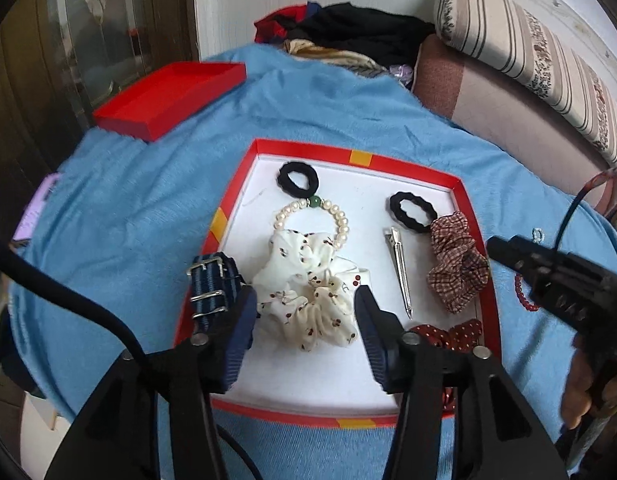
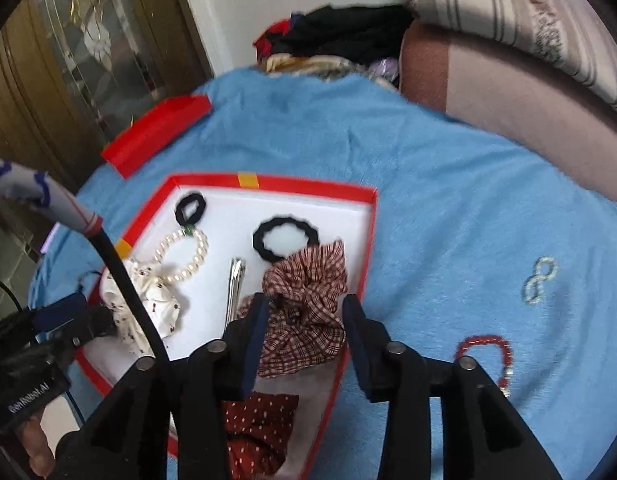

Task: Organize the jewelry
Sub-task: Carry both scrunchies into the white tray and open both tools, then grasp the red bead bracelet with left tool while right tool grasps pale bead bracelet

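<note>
The left gripper [image 1: 306,300] hangs wide open around the cream cherry-print fabric scrunchie [image 1: 308,300] in the red-rimmed white tray [image 1: 388,156]; settle low before pinching. The right gripper [image 2: 304,310] gapes over the brown plaid scrunchie [image 2: 308,304]; beaded bracelets likely wait on the blue blanket [image 2: 448,216].

Soft even daylight, fisheye edge warping, dark corners, right view motion-blurred

Three scrunchies: one white cherry-print scrunchie [image 1: 308,292], one brown checked scrunchie [image 1: 456,260], one dark red dotted scrunchie [image 2: 256,432]. Two black hair ties [image 1: 298,178]. One pearl bracelet [image 1: 312,216], one silver hair clip [image 1: 400,268], one striped watch strap [image 1: 214,286], one red bead bracelet [image 2: 488,354], one red tray [image 1: 348,150], one red lid [image 1: 168,98].
</note>
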`<state>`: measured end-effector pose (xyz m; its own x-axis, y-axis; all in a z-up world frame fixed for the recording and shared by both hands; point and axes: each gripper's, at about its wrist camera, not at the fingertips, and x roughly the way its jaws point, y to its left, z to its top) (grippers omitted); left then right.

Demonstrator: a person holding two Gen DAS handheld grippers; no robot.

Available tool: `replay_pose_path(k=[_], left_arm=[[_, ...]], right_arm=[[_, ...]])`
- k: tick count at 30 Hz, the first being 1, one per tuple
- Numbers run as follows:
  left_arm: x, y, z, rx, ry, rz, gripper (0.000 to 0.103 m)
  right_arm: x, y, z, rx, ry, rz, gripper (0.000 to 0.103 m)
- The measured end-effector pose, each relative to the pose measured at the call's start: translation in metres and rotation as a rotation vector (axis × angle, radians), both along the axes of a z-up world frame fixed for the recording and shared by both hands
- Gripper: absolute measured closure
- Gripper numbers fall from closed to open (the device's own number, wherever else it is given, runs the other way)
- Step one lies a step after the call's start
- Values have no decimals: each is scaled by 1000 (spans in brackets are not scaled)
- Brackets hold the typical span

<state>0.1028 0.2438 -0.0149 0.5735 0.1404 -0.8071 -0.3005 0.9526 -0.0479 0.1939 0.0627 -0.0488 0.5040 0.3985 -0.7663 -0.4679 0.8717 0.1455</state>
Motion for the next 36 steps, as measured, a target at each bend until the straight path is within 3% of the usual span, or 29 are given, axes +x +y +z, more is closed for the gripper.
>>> replay_pose_path(k=[8,15,36], left_arm=[[-19,-32,30,85,-54,-37,49],[-29,-74,42,110,-69,-98,48],[-14,-199,23,156,-12,-281,48]], right_arm=[[-24,-35,22,12,-52,-38,58],[-35,-84,24,24,-44,-111,57],[-44,-258,-5,0,25,-378,57]])
